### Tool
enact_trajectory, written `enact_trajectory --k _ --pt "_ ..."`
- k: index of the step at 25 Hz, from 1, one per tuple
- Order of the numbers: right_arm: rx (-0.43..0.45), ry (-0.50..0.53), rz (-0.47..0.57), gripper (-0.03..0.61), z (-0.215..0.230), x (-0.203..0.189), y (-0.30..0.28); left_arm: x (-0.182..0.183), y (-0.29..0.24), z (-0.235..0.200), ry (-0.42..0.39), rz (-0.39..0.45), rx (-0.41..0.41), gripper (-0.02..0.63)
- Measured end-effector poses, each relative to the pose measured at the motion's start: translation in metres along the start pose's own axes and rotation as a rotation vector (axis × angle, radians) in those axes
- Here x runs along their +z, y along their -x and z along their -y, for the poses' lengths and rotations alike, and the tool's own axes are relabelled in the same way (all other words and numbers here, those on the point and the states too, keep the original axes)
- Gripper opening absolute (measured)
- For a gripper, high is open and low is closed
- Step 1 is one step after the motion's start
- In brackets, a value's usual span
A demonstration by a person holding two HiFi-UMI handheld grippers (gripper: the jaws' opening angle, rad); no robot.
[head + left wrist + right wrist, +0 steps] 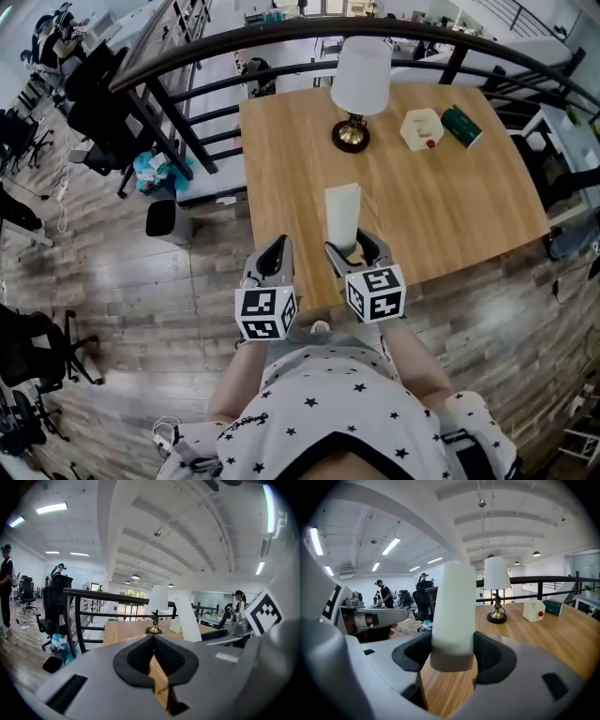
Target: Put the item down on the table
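Tall white container [342, 217] stands upright between the pads of the right claw [354, 246], pinched low on its smooth, slightly tapered body, over the near edge of the counter [450, 206]. In the right gripper view a duller band rings its lower end, and whether that end touches the wood cannot be told. The right claw [453, 649] is held level, pointing away from the person, its dark ribbed pads pressed on either side of the container [453, 616]. The left claw [275, 246] is held just beside it to the left, also level, at the counter's near left corner; in its own view the left claw [153, 639] has its pads pressed together with nothing between them.

The counter is pale wood with a straight grain. Far from the claws, in line with the container, stands a lamp [361, 75] with a white shade and a brass foot. Right of it lie a white box [421, 128] with a red spot and a green box [461, 126]. A black railing [187, 56] curves round the far side.
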State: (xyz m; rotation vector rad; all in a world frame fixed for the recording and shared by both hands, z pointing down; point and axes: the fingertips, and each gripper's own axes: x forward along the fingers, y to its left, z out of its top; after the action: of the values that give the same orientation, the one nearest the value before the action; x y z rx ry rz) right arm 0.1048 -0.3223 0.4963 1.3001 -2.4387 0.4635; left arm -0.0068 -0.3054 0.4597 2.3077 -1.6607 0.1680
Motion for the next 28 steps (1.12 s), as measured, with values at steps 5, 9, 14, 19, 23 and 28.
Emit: enact_trajectory --k 5,9,14,19,23,28 --pt "-0.007 -0.013 -0.069 0.278 0.014 -0.017 -0.030 -0.003 -0.002 -0.011 0.012 -0.026 0.015 0.010" --pt "-0.020 -0.020 -0.123 0.278 0.020 -0.034 -0.052 -0.015 -0.008 -0.022 0.024 -0.051 0.008 0.009" --pt "-0.048 -0.049 -0.208 0.278 0.031 -0.055 -0.076 -0.021 -0.024 -0.034 0.023 -0.080 -0.027 0.009" --pt "-0.067 -0.092 -0.288 0.278 0.039 -0.074 -0.098 -0.021 -0.042 -0.043 0.017 -0.102 -0.066 0.009" --pt "-0.072 -0.100 -0.338 0.278 0.044 -0.082 -0.114 -0.019 -0.056 -0.046 0.019 -0.112 -0.087 0.009" --pt "-0.065 -0.097 -0.405 0.278 0.047 -0.093 -0.134 -0.024 -0.068 -0.049 0.033 -0.127 -0.099 0.009"
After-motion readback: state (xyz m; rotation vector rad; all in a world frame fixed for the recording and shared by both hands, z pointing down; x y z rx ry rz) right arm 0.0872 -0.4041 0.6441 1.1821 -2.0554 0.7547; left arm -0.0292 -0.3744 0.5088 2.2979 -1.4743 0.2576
